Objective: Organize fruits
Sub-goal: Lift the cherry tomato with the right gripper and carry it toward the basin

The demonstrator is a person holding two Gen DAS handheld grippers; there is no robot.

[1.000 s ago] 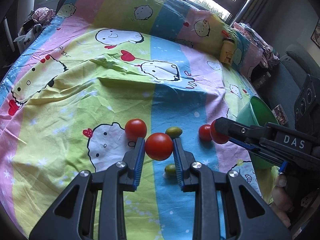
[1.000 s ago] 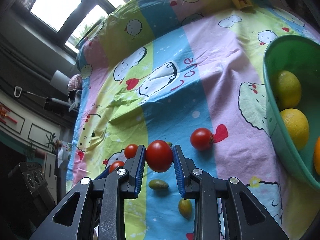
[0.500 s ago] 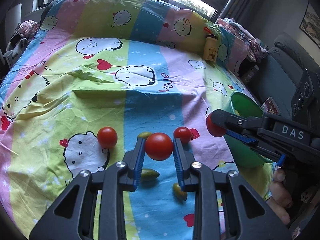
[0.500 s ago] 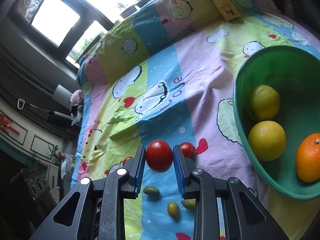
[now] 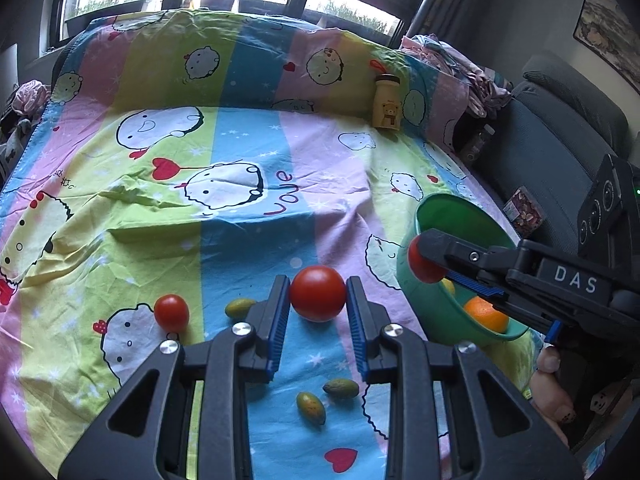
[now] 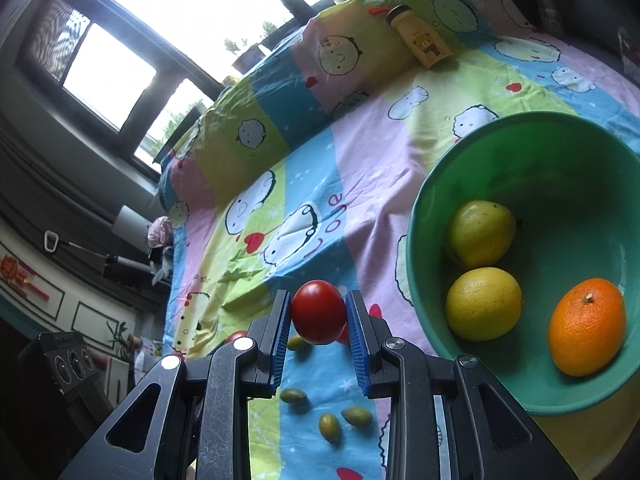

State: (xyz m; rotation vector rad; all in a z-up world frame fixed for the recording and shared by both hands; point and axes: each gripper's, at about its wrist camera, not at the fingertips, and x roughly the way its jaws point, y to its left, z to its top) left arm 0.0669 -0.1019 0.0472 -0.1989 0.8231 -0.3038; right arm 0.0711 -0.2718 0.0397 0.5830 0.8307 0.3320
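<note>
**Operator:** In my left wrist view the left gripper (image 5: 318,294) sits at bottom centre, and its blue pads are clamped on a red tomato (image 5: 317,293), pressing it from both sides. That tomato is up off the striped cartoon bedsheet (image 5: 248,216).

**Observer:** And the other one?

**Operator:** The right gripper (image 6: 319,312) is likewise closed on its own tomato (image 6: 318,311), dead centre in the lower half of the right wrist view. In the left view I see that gripper (image 5: 426,260) coming in from the right edge, with its tomato showing red at the tip, just at the left rim of the green bowl (image 5: 424,300).

**Observer:** What is in the bowl?

**Operator:** In the right view the green bowl (image 6: 520,152) fills the right side of the frame. It holds two yellow-green citrus fruits (image 6: 482,238) on its left and an orange (image 6: 586,326) lower right. My right tomato is just left of the bowl's rim.

**Observer:** Anything left on the sheet?

**Operator:** A loose tomato (image 5: 171,313) at lower left of the left view, with a small green fruit (image 5: 240,307) beside it. Two more green ones (image 5: 311,408) lie between my left fingers near the bottom edge. A yellow bear bottle (image 5: 387,106) stands at upper right, well apart from it all.
</note>
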